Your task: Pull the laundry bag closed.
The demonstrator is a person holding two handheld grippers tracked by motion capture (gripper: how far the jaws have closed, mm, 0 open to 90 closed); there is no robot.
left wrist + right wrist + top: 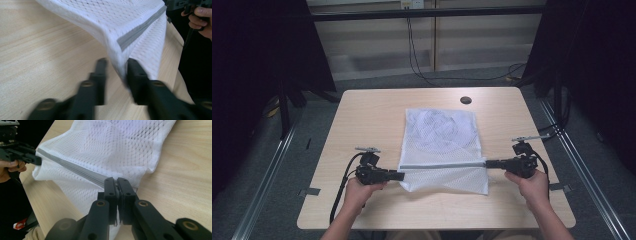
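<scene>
A white mesh bag (pixel 442 150) lies at centre frame in the high view, on a pale wooden bench (pixel 372 120). A grey zip band (pixel 447 165) runs across the bag's lower part, from one hand-held gripper to the other.

The left hand-held gripper (pixel 400 176) sits at lower left of the bag, at the zip's left end. In the left gripper view (pixel 116 67) its jaws stand apart with the bag's corner between them. The cloth seems to brush the right-hand jaw, but blur makes contact uncertain; no clamp shows.

The right hand-held gripper (pixel 488 163) is at the bag's right edge, at the zip's other end. In the right gripper view (pixel 117 182) its jaws are pressed together on the zip end and mesh, and the band runs taut toward upper left.

The bag's lower half is lifted slightly at the zip line; its upper half lies flat on the bench. A dark round hole (pixel 466 100) sits in the bench beyond the bag.
</scene>
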